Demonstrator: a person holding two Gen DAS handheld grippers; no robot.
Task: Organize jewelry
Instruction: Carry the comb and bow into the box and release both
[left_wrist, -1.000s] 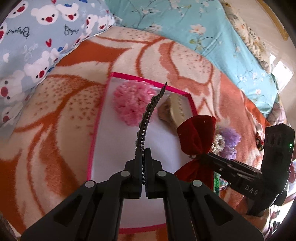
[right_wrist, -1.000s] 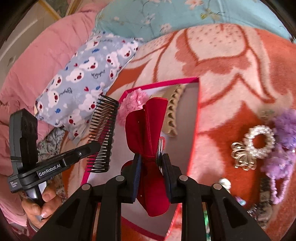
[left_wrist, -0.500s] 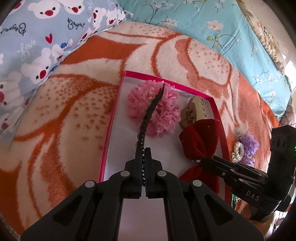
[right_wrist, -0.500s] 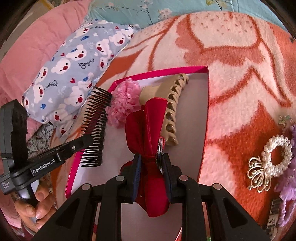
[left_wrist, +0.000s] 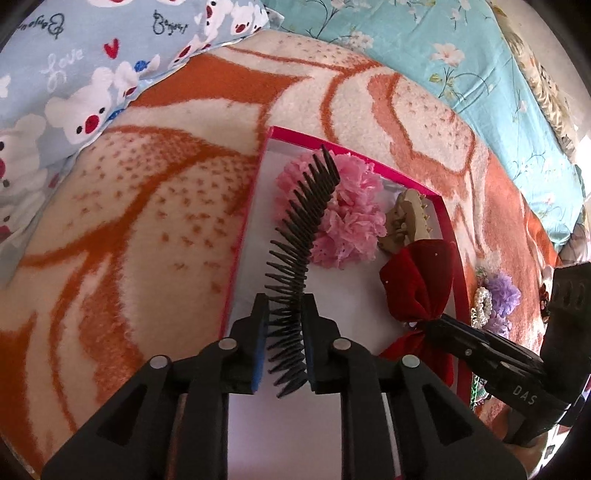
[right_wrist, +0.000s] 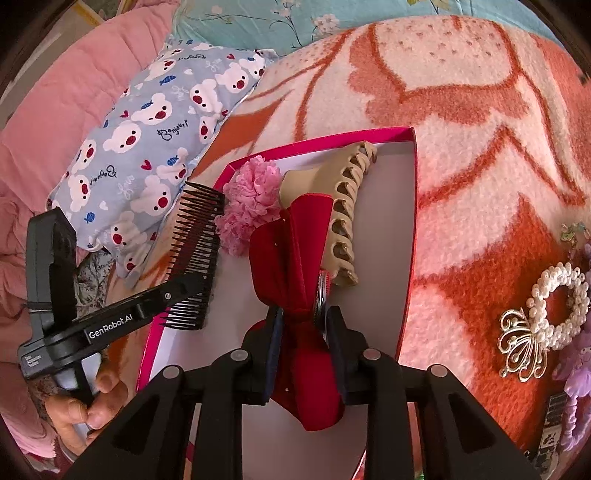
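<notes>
A shallow box with a pink rim (left_wrist: 255, 206) (right_wrist: 410, 236) lies on the blanket. In it are a pink fluffy scrunchie (left_wrist: 351, 221) (right_wrist: 251, 199) and a beige claw clip (left_wrist: 410, 218) (right_wrist: 347, 218). My left gripper (left_wrist: 283, 321) (right_wrist: 192, 291) has its jaws slightly parted, with the black comb (left_wrist: 299, 243) (right_wrist: 195, 240) between them, over the box's left part. My right gripper (right_wrist: 303, 325) (left_wrist: 424, 325) is shut on a red velvet bow clip (right_wrist: 291, 258) (left_wrist: 417, 280) over the box's right part.
On the blanket right of the box lie a pearl ring with a gold ornament (right_wrist: 543, 314) (left_wrist: 484, 302) and purple scrunchies (left_wrist: 502, 291) (right_wrist: 580, 369). A bear-print pillow (right_wrist: 147, 147) (left_wrist: 74, 74) lies to the left and a teal floral pillow (left_wrist: 461, 55) behind.
Both grippers have come lower and closer over the box. The left jaws have parted a little and the comb has turned, teeth now showing. The bow stays gripped.
</notes>
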